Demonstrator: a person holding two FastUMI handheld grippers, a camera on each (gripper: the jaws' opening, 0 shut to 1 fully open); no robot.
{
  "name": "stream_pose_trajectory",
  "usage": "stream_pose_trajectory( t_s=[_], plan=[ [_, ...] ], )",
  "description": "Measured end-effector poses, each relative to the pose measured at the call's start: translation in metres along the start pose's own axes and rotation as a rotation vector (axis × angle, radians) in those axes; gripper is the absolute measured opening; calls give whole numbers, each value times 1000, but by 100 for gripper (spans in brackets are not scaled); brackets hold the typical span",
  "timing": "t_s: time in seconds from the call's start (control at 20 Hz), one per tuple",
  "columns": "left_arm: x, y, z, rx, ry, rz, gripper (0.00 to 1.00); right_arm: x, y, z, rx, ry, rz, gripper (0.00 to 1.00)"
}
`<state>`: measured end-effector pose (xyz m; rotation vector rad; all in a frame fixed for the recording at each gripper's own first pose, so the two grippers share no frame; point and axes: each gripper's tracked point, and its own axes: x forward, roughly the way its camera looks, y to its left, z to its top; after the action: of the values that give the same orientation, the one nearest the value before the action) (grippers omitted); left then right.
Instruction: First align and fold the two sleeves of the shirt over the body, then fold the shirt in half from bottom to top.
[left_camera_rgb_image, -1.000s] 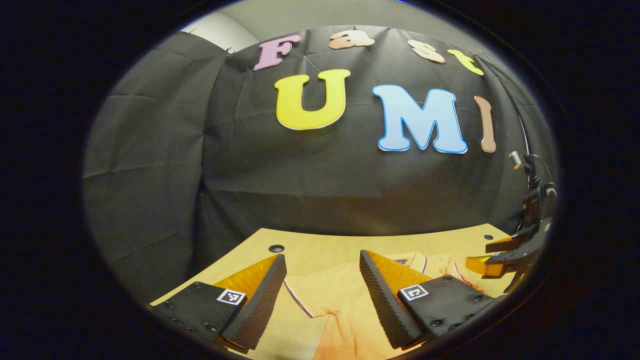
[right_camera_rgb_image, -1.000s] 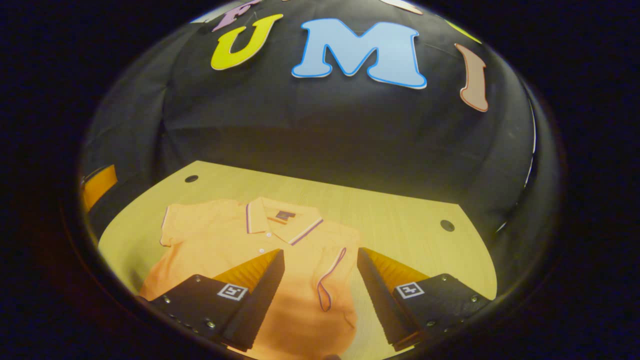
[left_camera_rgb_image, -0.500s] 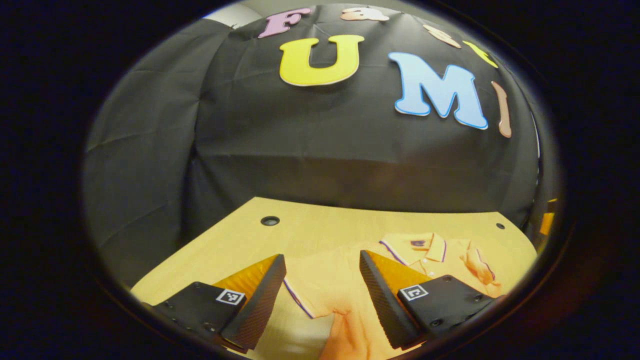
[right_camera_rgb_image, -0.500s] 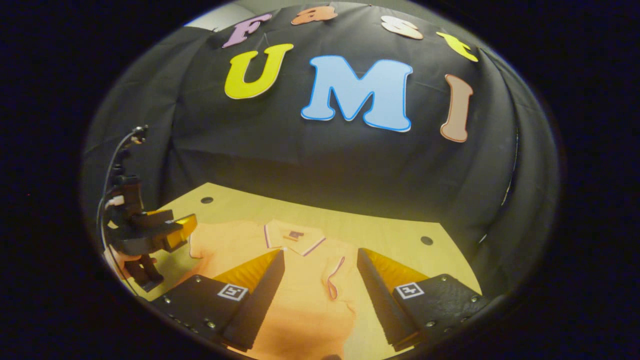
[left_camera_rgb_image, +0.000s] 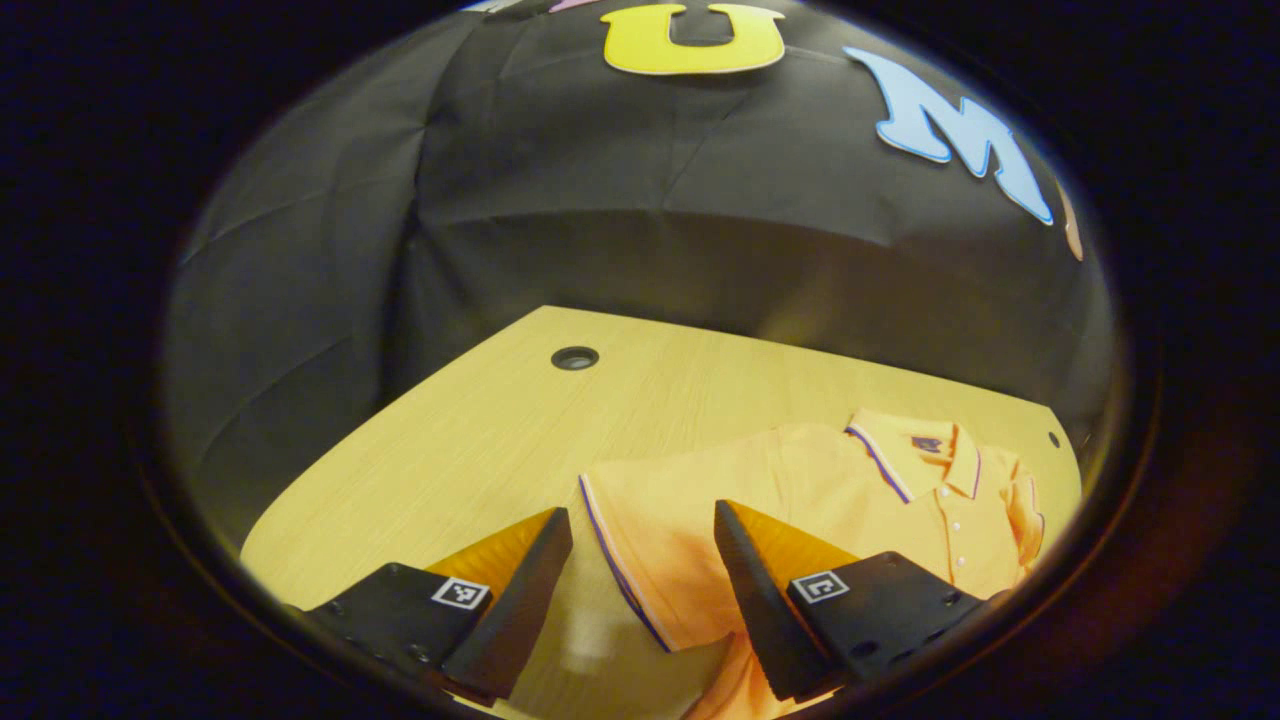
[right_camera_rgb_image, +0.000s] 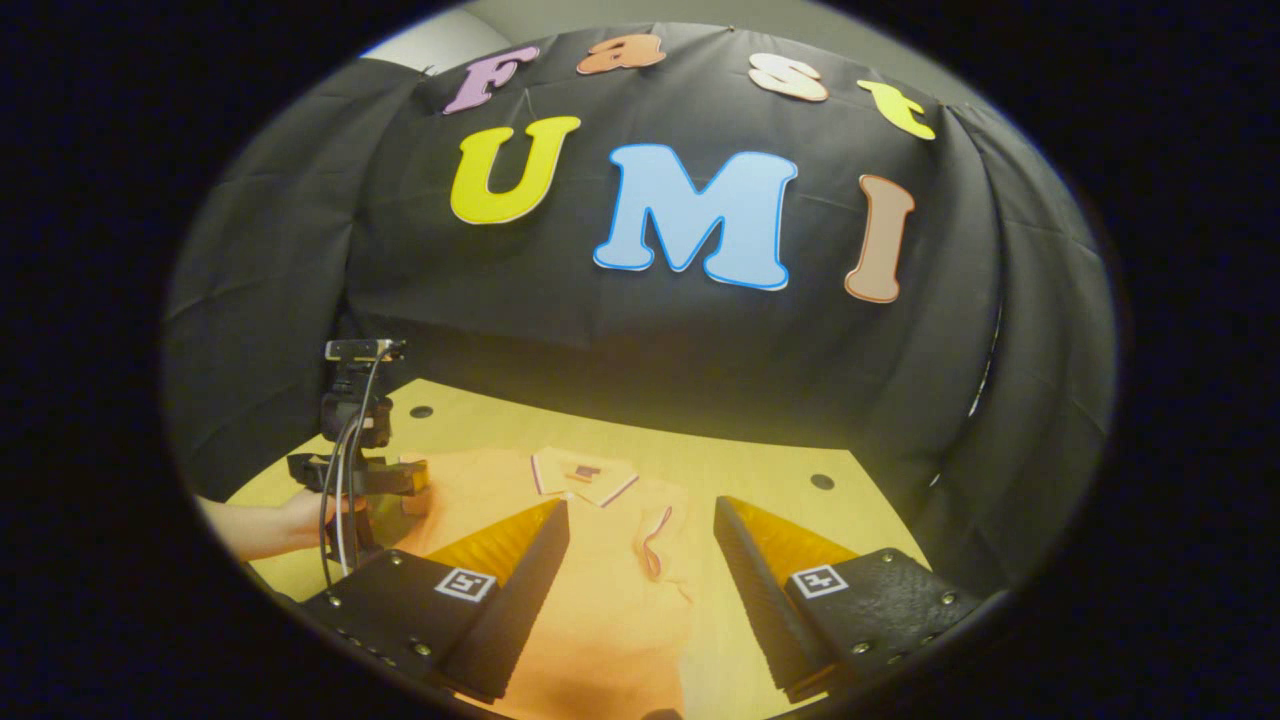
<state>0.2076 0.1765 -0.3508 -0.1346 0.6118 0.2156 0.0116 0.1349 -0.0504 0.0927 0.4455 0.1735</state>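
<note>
Orange polo shirt lying flat on the wooden desk, collar toward the booth's back wall, hem toward the near edge — long axis running front to back. Right sleeve already folded over the body; left sleeve spread flat, striped cuff outward. Left claw spread wide, hovering over that cuff, nothing pinched. Right claw likewise spread and empty above the lower body. Risk: pinching the cuff together with the body layer beneath, dragging the whole shirt askew — or a shallow bite slipping off mid-fold, leaving the sleeves misaligned.
</note>
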Motion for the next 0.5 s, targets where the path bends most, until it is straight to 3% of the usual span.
stream_pose_trajectory(
  t_s=[0.5],
  plan=[
    [20, 1, -20, 39, 88, 1, 94, -16, -2, -9, 15, 20, -7, 92]
  ],
)
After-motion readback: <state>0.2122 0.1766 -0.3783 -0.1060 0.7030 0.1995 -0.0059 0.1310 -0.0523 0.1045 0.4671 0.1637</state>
